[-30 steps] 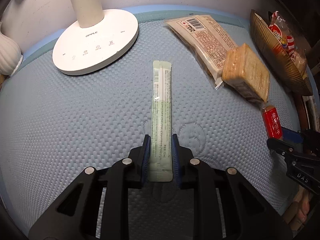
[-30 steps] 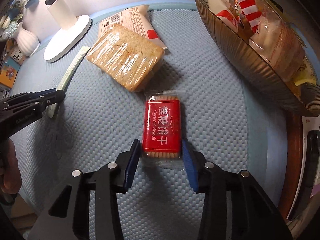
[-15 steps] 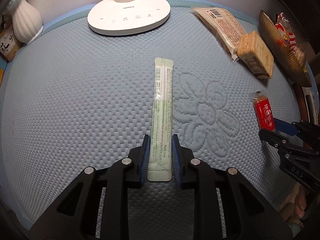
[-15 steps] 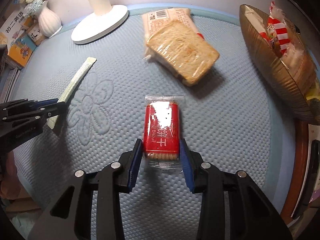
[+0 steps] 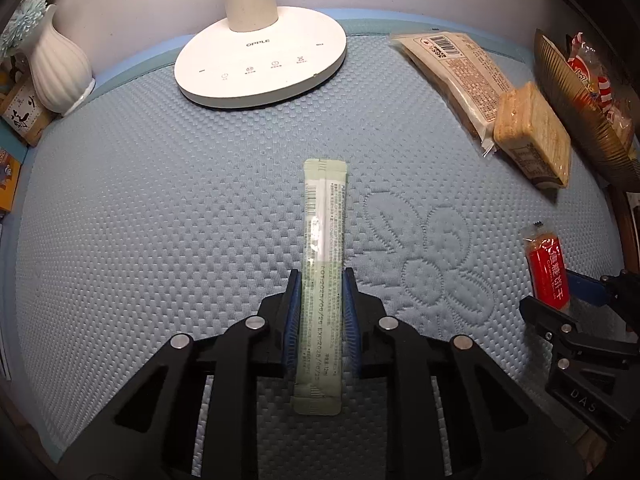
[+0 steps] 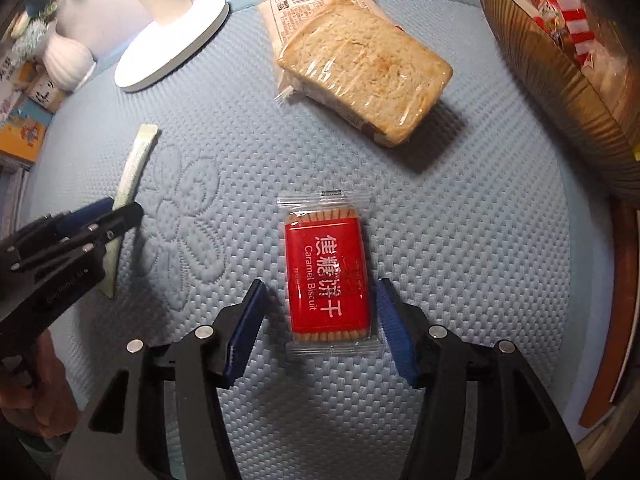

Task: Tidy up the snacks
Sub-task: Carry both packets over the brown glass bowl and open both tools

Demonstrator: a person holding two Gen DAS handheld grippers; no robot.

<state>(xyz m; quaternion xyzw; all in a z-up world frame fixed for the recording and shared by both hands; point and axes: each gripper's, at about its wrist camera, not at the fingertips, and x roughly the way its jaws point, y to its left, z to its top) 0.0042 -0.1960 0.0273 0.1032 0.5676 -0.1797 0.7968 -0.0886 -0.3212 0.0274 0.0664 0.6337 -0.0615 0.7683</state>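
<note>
Clearly you are only partway: the gold bowl (image 6: 560, 92) at the far right already holds several wrapped snacks, but four items lie out on the blue quilted mat (image 5: 160, 220). The largest of those, the flat beige packet (image 5: 456, 68), sits at the far right with its barcode end pointing far, and the wrapped toast slice (image 6: 364, 68) rests partly on its near end. Your left gripper (image 5: 320, 316) is clenched on the near part of the long green stick sachet (image 5: 324, 240), which runs straight near to far along the line of the fingers, its free end aimed at the white lamp base (image 5: 260, 64). Your right gripper (image 6: 320, 320) has just been opening: its pads stand clear on either side of the red caramel biscuit pack (image 6: 326, 272), which lies released on the mat, long axis near to far, and well short of the bowl. Judging by that, the biscuit, sachet, toast and packet all remain to be put away.
</note>
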